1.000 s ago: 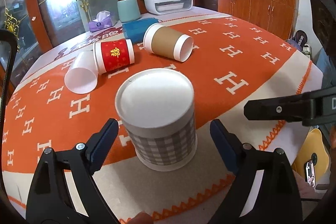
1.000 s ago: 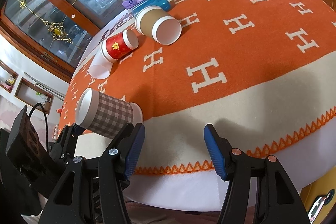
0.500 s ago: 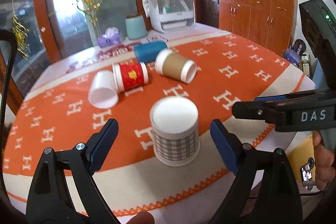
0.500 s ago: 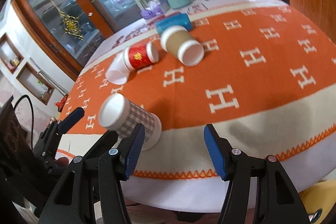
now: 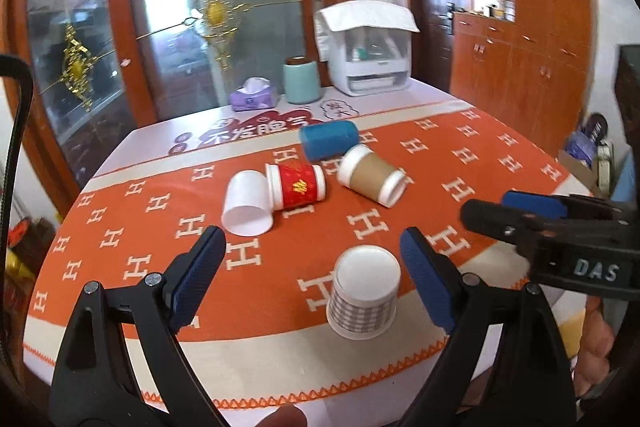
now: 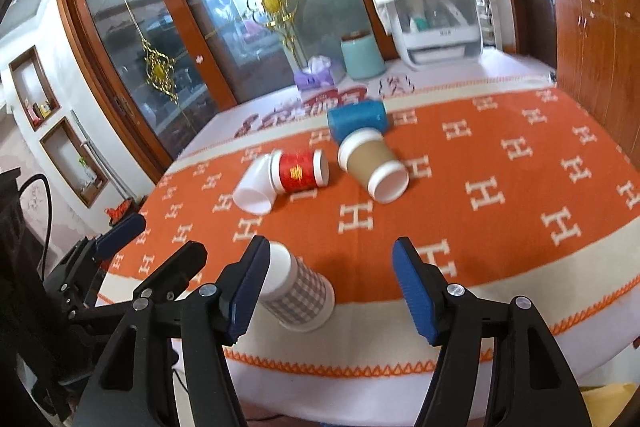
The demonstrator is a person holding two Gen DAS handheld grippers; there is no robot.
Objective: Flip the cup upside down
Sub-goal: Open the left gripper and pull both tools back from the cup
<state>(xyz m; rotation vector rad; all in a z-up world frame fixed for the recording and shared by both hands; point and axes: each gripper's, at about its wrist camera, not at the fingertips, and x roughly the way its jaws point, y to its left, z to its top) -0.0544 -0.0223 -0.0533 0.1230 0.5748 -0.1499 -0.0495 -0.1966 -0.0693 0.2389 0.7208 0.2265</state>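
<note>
Checked paper cup (image 5: 363, 293) standing upside down, flat base uppermost and rim on the cloth, at the near edge of the orange H-patterned tablecloth (image 5: 492, 163) where orange meets the cream border; in the right wrist view the same cup (image 6: 298, 291) lies just behind the right gripper's left pad. Left gripper (image 5: 312, 279) spread wide and holding nothing, the cup seen between and beyond its blue pads without contact; right gripper (image 6: 326, 291) likewise wide apart and empty. Handling, as a judgement: thin paper wall, very light, easily crushed and easily tipped, so a hold is best taken across the mid-body with gentle closure, not at the soft rim. Four further cups lie on their sides farther back: white plastic cup (image 5: 246, 207), red paper cup (image 5: 298, 185), brown paper cup (image 5: 370, 175), blue cup (image 5: 330, 139); tissue box (image 5: 253, 97), teal canister (image 5: 302, 81) and white appliance (image 5: 366, 51) at the far side. Against the frame a second before, the left gripper has drawn back and risen, so the cup appears smaller and farther off; the cup itself has stayed inverted, and both grippers were already wide then.
</note>
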